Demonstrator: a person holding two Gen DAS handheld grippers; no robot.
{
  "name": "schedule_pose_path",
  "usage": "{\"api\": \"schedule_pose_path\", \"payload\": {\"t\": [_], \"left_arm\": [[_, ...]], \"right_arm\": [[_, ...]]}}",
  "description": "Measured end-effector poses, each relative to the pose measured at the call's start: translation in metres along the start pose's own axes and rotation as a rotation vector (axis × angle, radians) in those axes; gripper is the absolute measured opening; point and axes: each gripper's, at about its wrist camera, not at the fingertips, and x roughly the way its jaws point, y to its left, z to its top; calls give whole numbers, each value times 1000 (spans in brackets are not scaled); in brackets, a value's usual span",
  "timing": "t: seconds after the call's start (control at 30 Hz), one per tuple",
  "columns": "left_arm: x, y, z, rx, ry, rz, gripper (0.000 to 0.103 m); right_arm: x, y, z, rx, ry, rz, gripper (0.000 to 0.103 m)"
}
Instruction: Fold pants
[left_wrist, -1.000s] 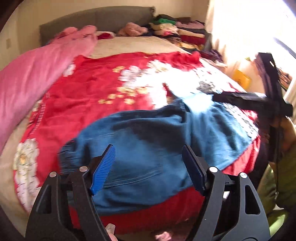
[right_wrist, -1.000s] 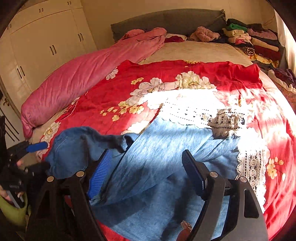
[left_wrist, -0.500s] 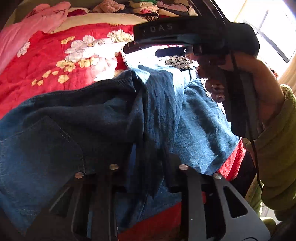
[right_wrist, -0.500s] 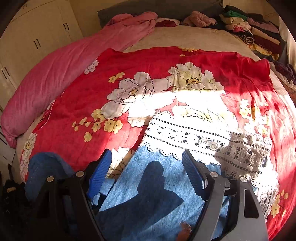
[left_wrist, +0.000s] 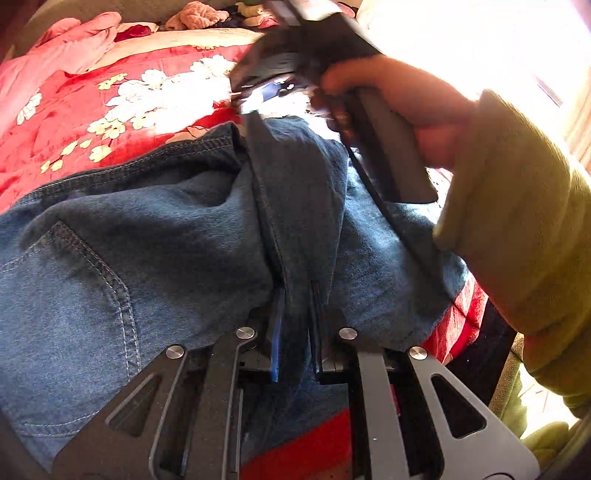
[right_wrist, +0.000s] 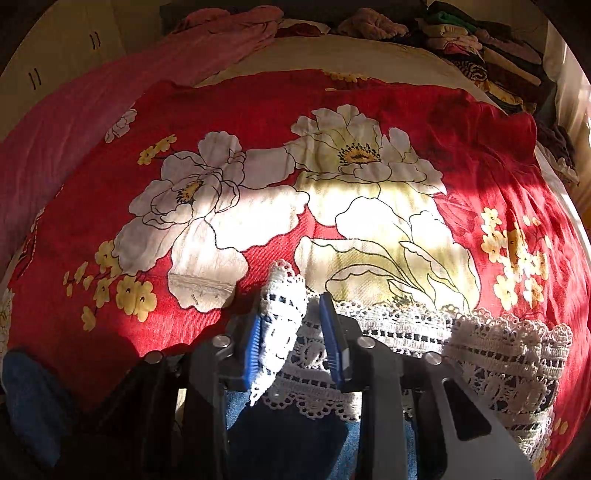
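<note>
Blue denim pants (left_wrist: 147, 240) with white lace hems (right_wrist: 491, 350) lie on a red flowered bedspread (right_wrist: 258, 122). My left gripper (left_wrist: 295, 332) is shut on a raised fold of denim near the back pocket (left_wrist: 66, 295). My right gripper (right_wrist: 293, 332) is closed on a bunched piece of the lace hem (right_wrist: 282, 306) at the far end of the leg. In the left wrist view the right gripper (left_wrist: 269, 92) and the hand holding it sit over the pants' far end.
A pink duvet (right_wrist: 110, 96) lies along the bed's left side. Stacked folded clothes (right_wrist: 491, 55) sit at the back right by the headboard. A wardrobe (right_wrist: 55, 55) stands at the left. The bed's front edge runs below the pants (left_wrist: 461, 325).
Both grippers went from open to closed. The left one dropped onto the pants and pinched a denim fold. The right one moved out along the leg and pinched the lace hem.
</note>
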Motion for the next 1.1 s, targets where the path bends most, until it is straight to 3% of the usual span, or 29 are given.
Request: {"api": "schedule_pose_path", "payload": {"t": [0.13, 0.2, 0.33, 0.37, 0.4, 0.57, 0.8, 1.03, 1.1], "left_arm": [[-1, -1, 0, 6, -16, 19, 9], [-6, -7, -4, 19, -29, 39, 17], [-13, -15, -5, 63, -56, 100, 22], [-15, -16, -5, 74, -62, 117, 15], [-15, -16, -5, 86, -67, 131, 2], [-27, -28, -6, 142, -94, 161, 0], [-27, -38, -9, 225, -88, 180, 0], [-27, -49, -23, 271, -60, 194, 0], [-27, -49, -24, 278, -54, 201, 0]], "right_arm": [[-51, -31, -13, 79, -91, 77, 10], [-80, -48, -22, 121, -132, 111, 10], [-140, -87, -59, 189, -212, 127, 10], [-152, -95, -69, 200, -223, 126, 10], [-164, -104, -83, 214, -233, 125, 10], [-200, -134, -154, 288, -218, 142, 10], [-193, -142, -226, 342, -109, 109, 10], [-187, -147, -241, 376, -74, 108, 11], [-187, -145, -241, 360, -59, 78, 16]]}}
